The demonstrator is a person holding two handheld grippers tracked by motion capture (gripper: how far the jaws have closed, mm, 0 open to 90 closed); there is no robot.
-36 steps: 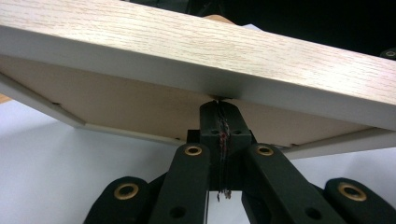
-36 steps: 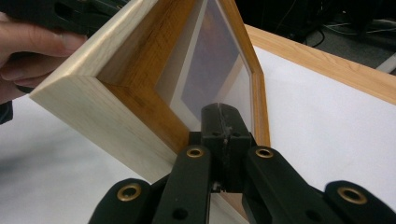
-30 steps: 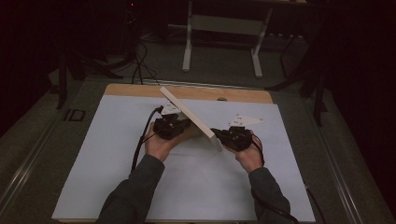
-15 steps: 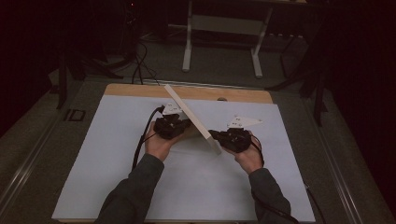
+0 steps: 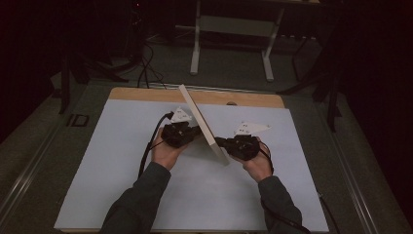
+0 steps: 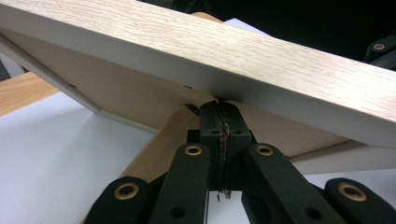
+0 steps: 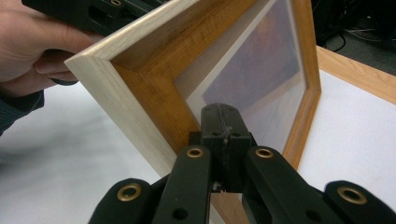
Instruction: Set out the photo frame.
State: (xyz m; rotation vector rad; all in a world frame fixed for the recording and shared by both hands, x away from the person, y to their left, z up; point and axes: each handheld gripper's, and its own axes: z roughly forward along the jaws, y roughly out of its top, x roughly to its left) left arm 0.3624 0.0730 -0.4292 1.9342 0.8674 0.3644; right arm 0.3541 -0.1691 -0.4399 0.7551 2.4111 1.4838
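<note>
Pale oak-grained picture frame (image 5: 202,122), black tongs (image 6: 219,112)

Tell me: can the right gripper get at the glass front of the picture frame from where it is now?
Probably yes: the right gripper, jaws shut, points straight at the glass front of the tilted picture frame, nothing between. The left gripper sits behind the frame.

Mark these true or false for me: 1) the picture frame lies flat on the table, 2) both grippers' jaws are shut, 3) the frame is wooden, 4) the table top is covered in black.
1) False: the picture frame stands tilted on edge between the two grippers.
2) True: the left gripper and the right gripper both have their jaws together.
3) True: light wood grain shows.
4) False: the table has a white sheet over a wooden board.
</note>
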